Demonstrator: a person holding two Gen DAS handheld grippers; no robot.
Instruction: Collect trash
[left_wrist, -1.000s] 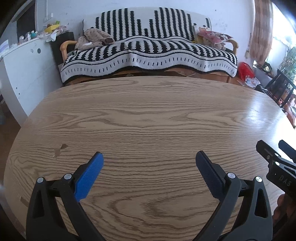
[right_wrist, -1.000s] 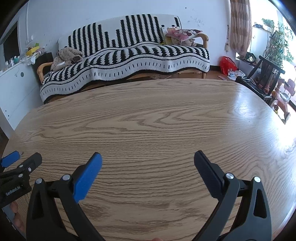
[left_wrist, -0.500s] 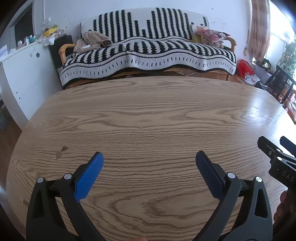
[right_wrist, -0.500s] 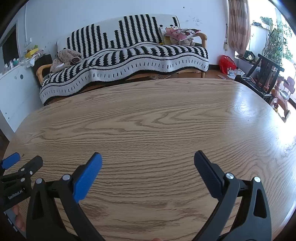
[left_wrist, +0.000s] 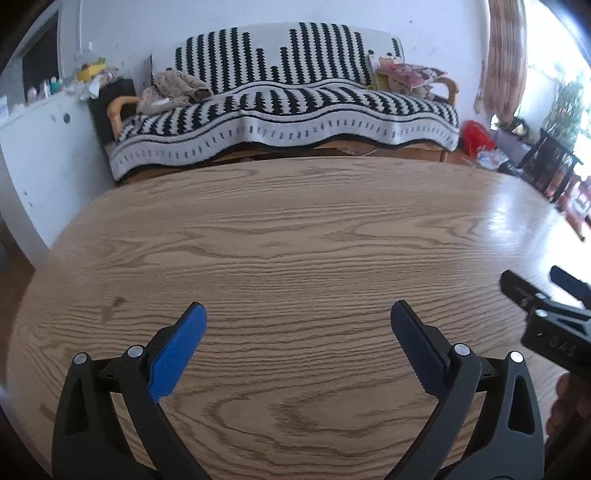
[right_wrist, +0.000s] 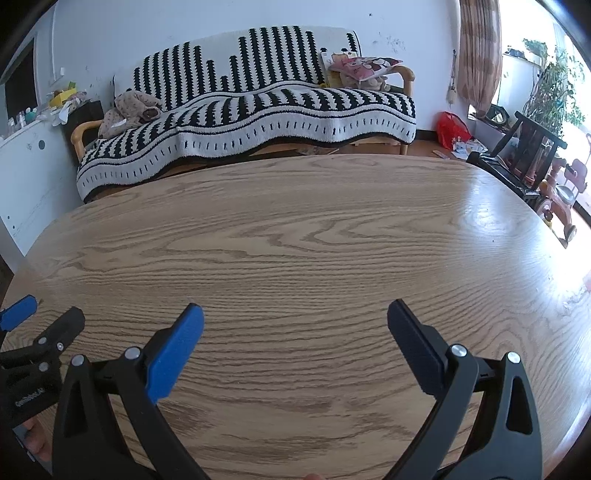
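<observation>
Both views creep nearer the sofa (left_wrist: 284, 110); left hand-held gripper (left_wrist: 297, 332) and right hand-held gripper (right_wrist: 295, 328) gape, released, above the bare table (right_wrist: 314, 236) (no trash sighted)

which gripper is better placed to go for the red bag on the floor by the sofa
Right, probably. The red bag lies off the table's right end, nearer the right gripper. Both grippers are open and empty.

Some pale bits of paper (right_wrist: 463, 147) are lying loose on the floor, just beside the red bag (right_wrist: 451, 129). They are showing too small to tell more.
</observation>
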